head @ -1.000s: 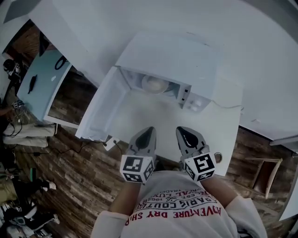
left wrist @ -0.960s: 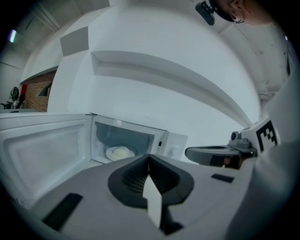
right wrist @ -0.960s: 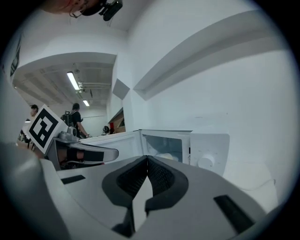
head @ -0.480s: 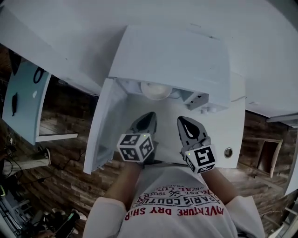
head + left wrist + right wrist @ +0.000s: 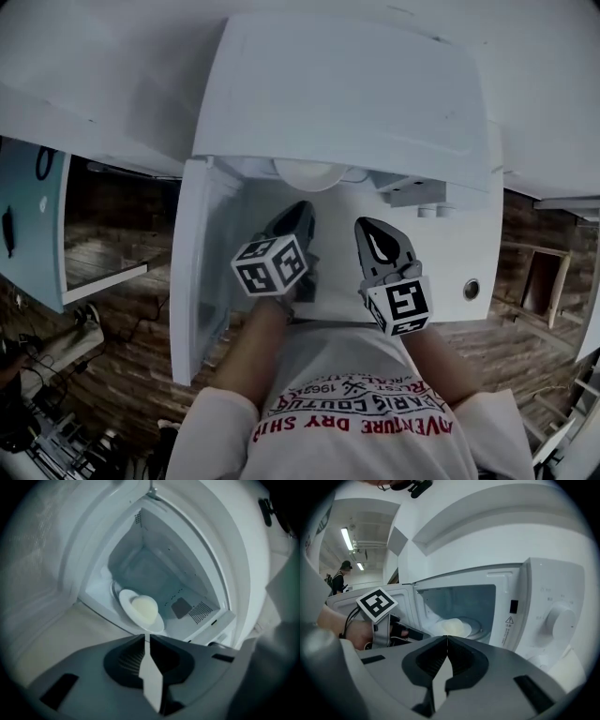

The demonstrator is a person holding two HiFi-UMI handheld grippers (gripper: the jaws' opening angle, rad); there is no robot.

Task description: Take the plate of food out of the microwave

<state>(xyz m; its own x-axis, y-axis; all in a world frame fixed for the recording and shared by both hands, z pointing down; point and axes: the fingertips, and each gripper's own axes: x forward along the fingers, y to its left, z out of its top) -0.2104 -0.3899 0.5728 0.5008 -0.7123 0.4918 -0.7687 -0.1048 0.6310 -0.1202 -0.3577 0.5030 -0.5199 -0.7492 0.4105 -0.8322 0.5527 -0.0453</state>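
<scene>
The white microwave (image 5: 347, 84) stands with its door (image 5: 202, 272) swung wide to the left. Inside sits a white plate (image 5: 140, 610) bearing a pale rounded mound of food (image 5: 145, 609); its edge also shows in the head view (image 5: 305, 173) and in the right gripper view (image 5: 452, 627). My left gripper (image 5: 298, 217) hovers just in front of the cavity, jaws shut and empty (image 5: 146, 637), tips a little short of the plate rim. Beside it my right gripper (image 5: 367, 230) is shut on nothing (image 5: 446, 638), also before the opening.
The microwave's control panel with round knobs (image 5: 560, 620) lies right of the cavity. It rests on a white table (image 5: 459, 262) over wooden flooring (image 5: 122, 375). A pale blue table (image 5: 28, 216) stands at the left. A person (image 5: 340, 578) stands far back.
Both grippers have moved forward and down toward the microwave opening. The left gripper has rolled, so its marker cube shows a different face. The microwave now fills more of the head view.
</scene>
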